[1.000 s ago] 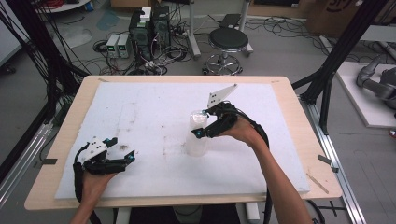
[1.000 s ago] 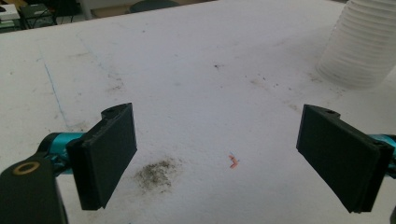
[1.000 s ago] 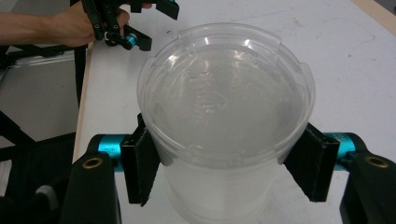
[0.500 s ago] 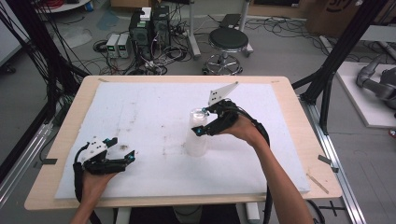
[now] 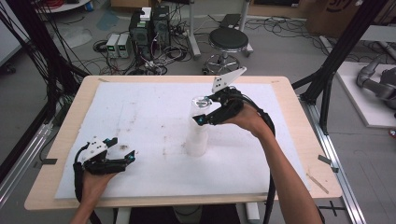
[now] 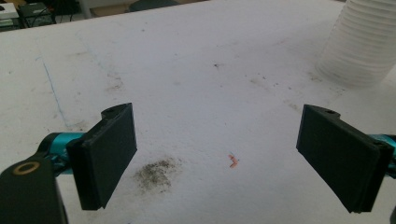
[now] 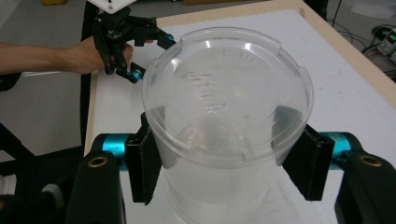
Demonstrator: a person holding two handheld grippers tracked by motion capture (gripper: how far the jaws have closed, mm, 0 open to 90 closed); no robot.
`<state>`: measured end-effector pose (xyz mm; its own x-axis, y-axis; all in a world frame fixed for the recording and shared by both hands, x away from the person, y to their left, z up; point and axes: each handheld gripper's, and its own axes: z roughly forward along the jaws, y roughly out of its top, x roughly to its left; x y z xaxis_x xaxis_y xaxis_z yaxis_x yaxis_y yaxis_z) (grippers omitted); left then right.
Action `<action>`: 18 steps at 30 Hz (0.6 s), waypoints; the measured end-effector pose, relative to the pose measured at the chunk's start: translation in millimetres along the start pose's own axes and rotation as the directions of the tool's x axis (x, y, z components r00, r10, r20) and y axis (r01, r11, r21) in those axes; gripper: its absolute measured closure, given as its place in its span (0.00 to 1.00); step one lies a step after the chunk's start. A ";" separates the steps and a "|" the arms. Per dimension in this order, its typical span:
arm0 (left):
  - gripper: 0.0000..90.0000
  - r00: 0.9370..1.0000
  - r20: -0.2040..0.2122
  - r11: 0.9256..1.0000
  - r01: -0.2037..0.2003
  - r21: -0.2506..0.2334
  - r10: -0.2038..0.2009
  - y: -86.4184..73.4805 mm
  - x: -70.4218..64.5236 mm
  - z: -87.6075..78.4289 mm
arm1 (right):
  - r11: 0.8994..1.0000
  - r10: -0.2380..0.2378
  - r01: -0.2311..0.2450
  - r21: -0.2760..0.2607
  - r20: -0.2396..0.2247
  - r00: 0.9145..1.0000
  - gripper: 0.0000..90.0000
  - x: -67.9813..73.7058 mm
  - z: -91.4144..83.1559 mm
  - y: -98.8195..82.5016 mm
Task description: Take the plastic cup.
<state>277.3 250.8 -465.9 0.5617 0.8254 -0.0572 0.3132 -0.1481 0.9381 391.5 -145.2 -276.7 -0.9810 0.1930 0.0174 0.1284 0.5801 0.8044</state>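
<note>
A stack of clear plastic cups (image 5: pixel 197 137) stands upside down mid-mat; its ribbed side (image 6: pixel 362 42) is at the top right of the left gripper view. My right gripper (image 5: pixel 203 109) is shut on the topmost clear cup (image 5: pixel 201 102), holding it raised over the stack. In the right gripper view both pads press the sides of the cup (image 7: pixel 224 93), between the jaws of my right gripper (image 7: pixel 224 163), which have just been closing on it. My left gripper (image 5: pixel 122 149) rests at the front left of the mat, open and holding nothing (image 6: pixel 233 154). It also appears far off (image 7: pixel 152 56).
A white mat (image 5: pixel 140 107) covers most of the wooden table (image 5: pixel 299 140). A dark smudge (image 6: pixel 156 170) and a small orange scrap (image 6: pixel 232 161) lie on the mat near the left gripper. A stool (image 5: pixel 228 42) and computer boxes (image 5: pixel 149 28) stand beyond the far edge.
My right hand has risen, lifting the top cup up off the stack. The left hand has stayed where it was.
</note>
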 end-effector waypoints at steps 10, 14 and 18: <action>0.13 1.000 -0.001 1.000 -0.001 0.000 0.001 0.0 -0.2 0.0 | 0.999 -0.006 0.006 -0.043 0.011 1.000 0.41 3.6 -24.3 32.0; 0.13 1.000 0.000 1.000 0.001 0.000 -0.001 0.1 -0.4 0.2 | 0.999 -0.014 0.014 -0.046 0.015 1.000 0.41 5.4 -30.3 39.3; 0.13 1.000 0.001 1.000 0.002 0.001 -0.002 0.1 -0.3 0.3 | 0.999 -0.013 0.014 -0.049 0.016 1.000 0.41 8.4 -34.1 41.6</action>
<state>277.4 250.3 -465.9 0.5619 0.8251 -0.0589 0.3151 -0.1477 0.9375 383.7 -146.4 -222.8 -0.9801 0.1985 -0.0026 0.1078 0.5430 0.8328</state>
